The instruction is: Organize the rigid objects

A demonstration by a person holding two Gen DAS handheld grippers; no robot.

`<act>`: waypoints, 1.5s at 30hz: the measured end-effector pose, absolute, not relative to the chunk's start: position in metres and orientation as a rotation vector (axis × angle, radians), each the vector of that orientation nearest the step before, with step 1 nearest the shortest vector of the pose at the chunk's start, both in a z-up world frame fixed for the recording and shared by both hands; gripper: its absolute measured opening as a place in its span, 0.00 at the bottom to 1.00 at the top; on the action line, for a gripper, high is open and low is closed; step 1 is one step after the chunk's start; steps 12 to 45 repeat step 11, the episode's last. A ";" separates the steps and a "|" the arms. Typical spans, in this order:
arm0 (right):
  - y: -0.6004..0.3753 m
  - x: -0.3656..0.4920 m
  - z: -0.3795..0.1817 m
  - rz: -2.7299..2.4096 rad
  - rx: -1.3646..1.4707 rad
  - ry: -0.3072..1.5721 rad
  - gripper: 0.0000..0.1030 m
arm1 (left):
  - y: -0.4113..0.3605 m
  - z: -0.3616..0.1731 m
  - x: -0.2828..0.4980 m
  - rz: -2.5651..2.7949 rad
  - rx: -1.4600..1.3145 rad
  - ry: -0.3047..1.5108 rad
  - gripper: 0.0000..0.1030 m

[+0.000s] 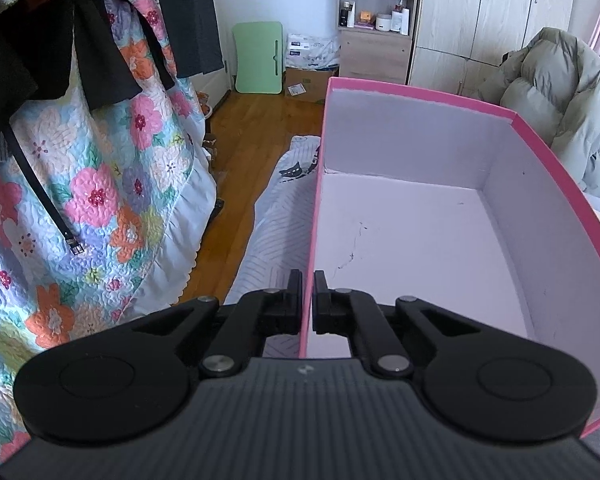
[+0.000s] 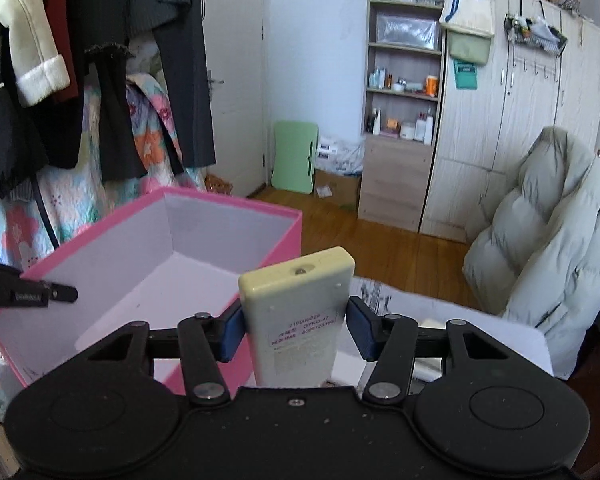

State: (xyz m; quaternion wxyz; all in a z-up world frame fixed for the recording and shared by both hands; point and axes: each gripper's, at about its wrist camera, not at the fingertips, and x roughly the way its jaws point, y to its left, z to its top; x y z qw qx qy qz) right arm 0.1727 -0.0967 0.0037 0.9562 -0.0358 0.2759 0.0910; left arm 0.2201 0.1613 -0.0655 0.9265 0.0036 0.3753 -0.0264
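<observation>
Left wrist view: one pink box (image 1: 420, 240), open-topped, its inside bare; the left gripper (image 1: 308, 300) pinches the box's near-left wall between narrow tongs.

Right wrist view: the right gripper (image 2: 296, 320) clamps one cream remote (image 2: 296, 312) — back label up — just beside the box's (image 2: 140, 264) right wall, above its rim.

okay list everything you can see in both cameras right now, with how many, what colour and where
Open cardboard box: one, pink outside, pale lilac inside, nothing in it, left wall pinched by the left gripper.
Rectangular plastic remote control: one, cream, label side up, in the right gripper beside the box.
Puffy padded coat: one, pale grey-green, draped at right.
Flowered quilt: one, multicoloured, hanging at left.
Folding board: one, light green, leaning on the far wall.
Wooden shelf unit: one, light wood, holding bottles and jars.
Left gripper: black.
Right gripper: black, blue pads.
</observation>
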 end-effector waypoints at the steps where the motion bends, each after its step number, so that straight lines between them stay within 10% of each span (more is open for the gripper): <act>1: -0.096 0.174 0.004 0.185 -0.073 0.560 0.57 | 0.161 -0.065 0.220 -0.053 0.007 0.768 0.04; 45: -0.093 0.164 0.026 0.190 -0.042 0.508 0.57 | 0.159 -0.066 0.219 -0.054 0.018 0.758 0.04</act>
